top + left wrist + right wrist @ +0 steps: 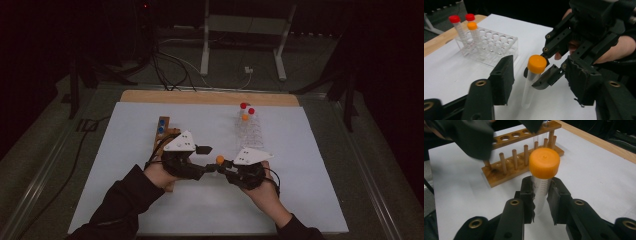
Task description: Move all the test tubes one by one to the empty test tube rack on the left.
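The right gripper [541, 195] holds the upright orange-capped tube [543, 172] below its cap, between the left gripper's [541, 82] half-open, untouching jaws.

A clear plastic tube [541, 192] with printed graduation marks and an orange screw cap [544, 162] stands upright just above the white table sheet, midway between the wooden and clear racks.

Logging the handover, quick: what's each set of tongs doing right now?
Left tongs: open, straddling the orange-capped clear plastic tube, not gripping.
Right tongs: shut on that tube.
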The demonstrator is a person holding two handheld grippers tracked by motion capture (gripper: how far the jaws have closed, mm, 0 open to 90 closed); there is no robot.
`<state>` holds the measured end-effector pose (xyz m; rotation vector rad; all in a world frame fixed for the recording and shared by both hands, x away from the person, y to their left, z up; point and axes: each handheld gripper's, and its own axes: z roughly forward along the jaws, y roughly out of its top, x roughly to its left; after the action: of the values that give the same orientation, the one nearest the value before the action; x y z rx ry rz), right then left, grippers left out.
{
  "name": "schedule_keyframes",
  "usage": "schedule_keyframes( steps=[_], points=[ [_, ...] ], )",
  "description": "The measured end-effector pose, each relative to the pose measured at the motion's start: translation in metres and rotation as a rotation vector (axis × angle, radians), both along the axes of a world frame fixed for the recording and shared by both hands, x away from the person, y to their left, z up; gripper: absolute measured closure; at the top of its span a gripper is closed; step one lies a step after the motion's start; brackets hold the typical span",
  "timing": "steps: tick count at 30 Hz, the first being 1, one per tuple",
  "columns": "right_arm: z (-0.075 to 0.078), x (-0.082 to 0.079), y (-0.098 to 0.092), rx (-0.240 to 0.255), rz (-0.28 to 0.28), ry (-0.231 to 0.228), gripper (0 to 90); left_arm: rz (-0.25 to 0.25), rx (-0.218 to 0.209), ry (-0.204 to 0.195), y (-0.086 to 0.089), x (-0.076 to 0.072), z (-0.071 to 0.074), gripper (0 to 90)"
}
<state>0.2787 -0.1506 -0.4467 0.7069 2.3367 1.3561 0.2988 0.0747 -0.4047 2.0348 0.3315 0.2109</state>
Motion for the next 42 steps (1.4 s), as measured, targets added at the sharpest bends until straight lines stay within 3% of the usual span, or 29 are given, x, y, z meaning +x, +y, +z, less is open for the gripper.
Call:
schedule_keyframes(
  steps=[9, 13, 21, 24, 32, 37, 42],
  points=[
    [0.001, -0.001, 0.001, 0.003, 0.010, 0.003, 75.2, 0.002, 0.064, -0.032, -0.018, 0.004, -0.005, 60.2],
    [0.001, -0.001, 0.001, 0.000, 0.009, 0.000, 75.2, -0.005, 0.070, -0.039, -0.021, 0.005, -0.005, 69.9],
    [0.000, 0.001, -0.001, 0.012, 0.015, 0.018, 73.2, 0.006, 0.088, -0.051, -0.019, 0.005, -0.003, 71.8],
    [-0.001, 0.002, -0.001, 0.000, -0.006, 0.020, 63.6, 0.020, 0.076, -0.052, -0.015, 0.006, -0.001, 71.9],
    [0.003, 0.002, -0.011, 0.046, -0.034, 0.014, 39.2, 0.075, 0.056, -0.059, 0.008, 0.011, 0.008, 71.9],
    [0.006, 0.003, -0.014, 0.065, -0.055, 0.012, 19.1, 0.129, 0.055, -0.073, 0.026, 0.013, 0.015, 71.9],
    [0.007, 0.003, -0.015, 0.078, -0.084, 0.005, 6.3, 0.187, 0.043, -0.090, 0.046, 0.015, 0.024, 71.9]
  ],
)
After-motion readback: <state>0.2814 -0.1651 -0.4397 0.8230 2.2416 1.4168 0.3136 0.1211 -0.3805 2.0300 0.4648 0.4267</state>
